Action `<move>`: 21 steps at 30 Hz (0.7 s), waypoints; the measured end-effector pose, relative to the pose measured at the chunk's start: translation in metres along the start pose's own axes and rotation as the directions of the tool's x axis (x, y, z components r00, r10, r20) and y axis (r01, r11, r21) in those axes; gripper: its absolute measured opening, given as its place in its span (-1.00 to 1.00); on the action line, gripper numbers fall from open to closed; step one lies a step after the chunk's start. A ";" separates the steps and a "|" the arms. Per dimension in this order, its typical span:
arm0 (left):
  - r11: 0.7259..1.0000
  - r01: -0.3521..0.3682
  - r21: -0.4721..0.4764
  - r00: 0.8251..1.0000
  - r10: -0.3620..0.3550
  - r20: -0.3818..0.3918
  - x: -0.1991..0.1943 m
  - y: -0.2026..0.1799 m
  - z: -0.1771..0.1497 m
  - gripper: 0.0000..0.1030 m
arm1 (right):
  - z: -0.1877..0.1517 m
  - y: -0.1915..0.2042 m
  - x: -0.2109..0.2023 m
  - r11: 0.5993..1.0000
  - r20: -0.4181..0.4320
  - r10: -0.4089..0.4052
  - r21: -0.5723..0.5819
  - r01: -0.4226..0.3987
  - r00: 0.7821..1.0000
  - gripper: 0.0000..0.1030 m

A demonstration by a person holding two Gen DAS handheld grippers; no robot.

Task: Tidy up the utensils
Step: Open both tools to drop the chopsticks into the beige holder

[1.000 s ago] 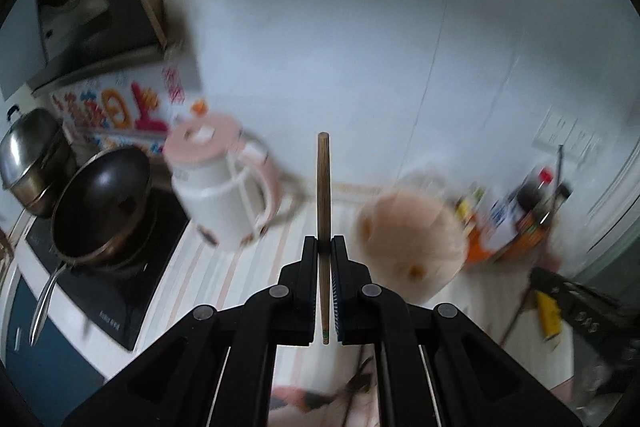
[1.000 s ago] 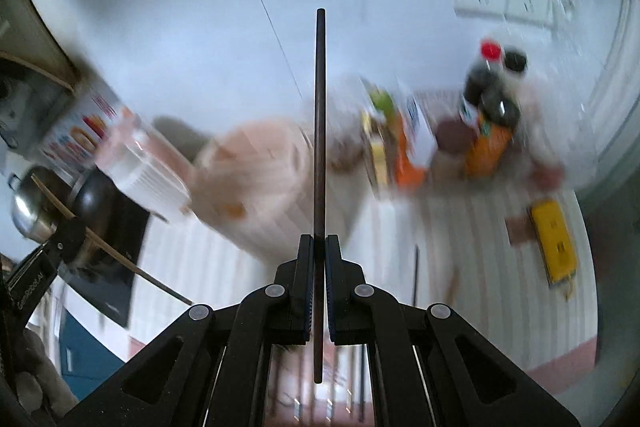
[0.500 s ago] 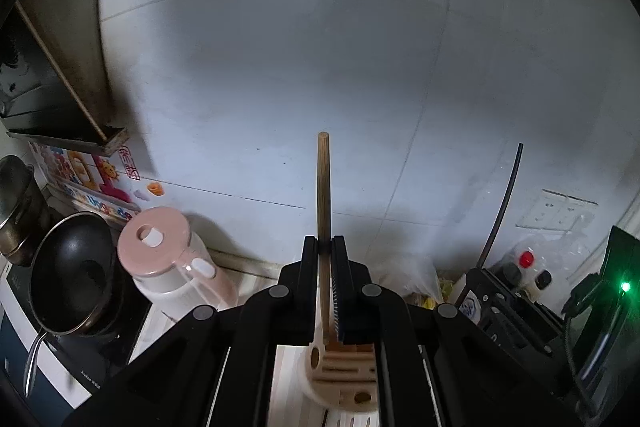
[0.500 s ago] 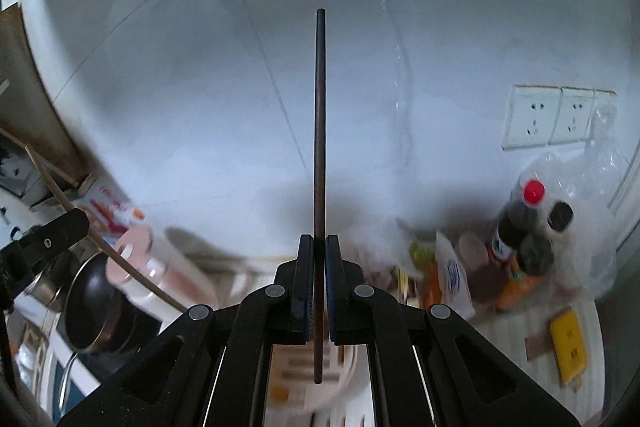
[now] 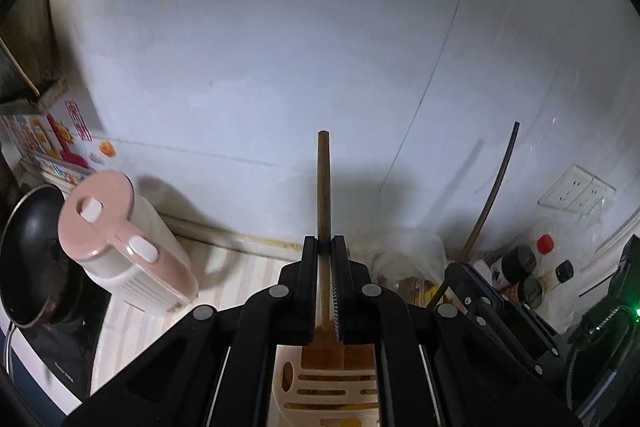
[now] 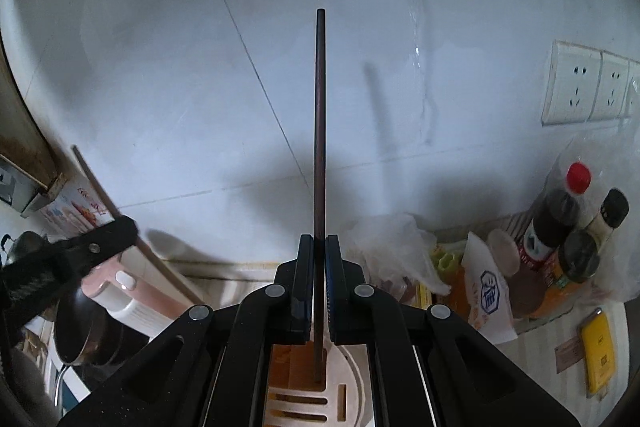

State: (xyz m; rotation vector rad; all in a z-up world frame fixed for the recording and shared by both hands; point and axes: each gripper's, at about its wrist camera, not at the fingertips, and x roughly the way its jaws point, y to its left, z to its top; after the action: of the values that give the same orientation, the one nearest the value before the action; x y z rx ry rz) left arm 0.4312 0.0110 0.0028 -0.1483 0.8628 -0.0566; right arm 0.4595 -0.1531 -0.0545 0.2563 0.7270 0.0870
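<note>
- left gripper (image 5: pixel 324 247) clamped on light wood chopstick (image 5: pixel 323 187), sticking up past its tips
- right gripper (image 6: pixel 319 247) clamped on dark chopstick (image 6: pixel 320 127); slotted holder (image 6: pixel 320 403) right below both

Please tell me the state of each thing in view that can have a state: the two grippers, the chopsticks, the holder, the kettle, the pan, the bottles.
Left gripper: jaws shut on light chopstick, upright.
Right gripper: jaws shut on dark chopstick, upright.
Holder: standing below both grippers, slots visible; neither chopstick clearly inside yet.
Kettle: lid closed.
Pan: appears empty, on the stove.
Bottles: capped, upright.
</note>
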 end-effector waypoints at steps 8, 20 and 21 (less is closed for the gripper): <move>0.999 0.044 0.013 0.996 -0.042 -0.080 -0.001 0.003 -0.017 -0.84 | -0.019 0.003 0.004 0.998 -0.082 0.041 -0.052 -0.045 0.996 -0.89; 0.997 -0.079 0.016 0.993 0.077 0.093 -0.093 0.026 -0.031 0.61 | -0.022 -0.019 -0.063 0.998 -0.076 0.060 0.002 -0.060 0.995 0.11; 0.996 -0.085 0.020 0.992 0.083 0.090 -0.095 0.028 -0.035 0.67 | -0.024 -0.021 -0.071 0.999 -0.067 0.047 0.008 -0.046 0.997 0.14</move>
State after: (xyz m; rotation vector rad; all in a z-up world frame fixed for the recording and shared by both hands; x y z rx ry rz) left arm 0.3426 0.0454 0.0475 -0.0910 0.7778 0.0183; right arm 0.3901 -0.1802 -0.0316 0.2774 0.7887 0.1383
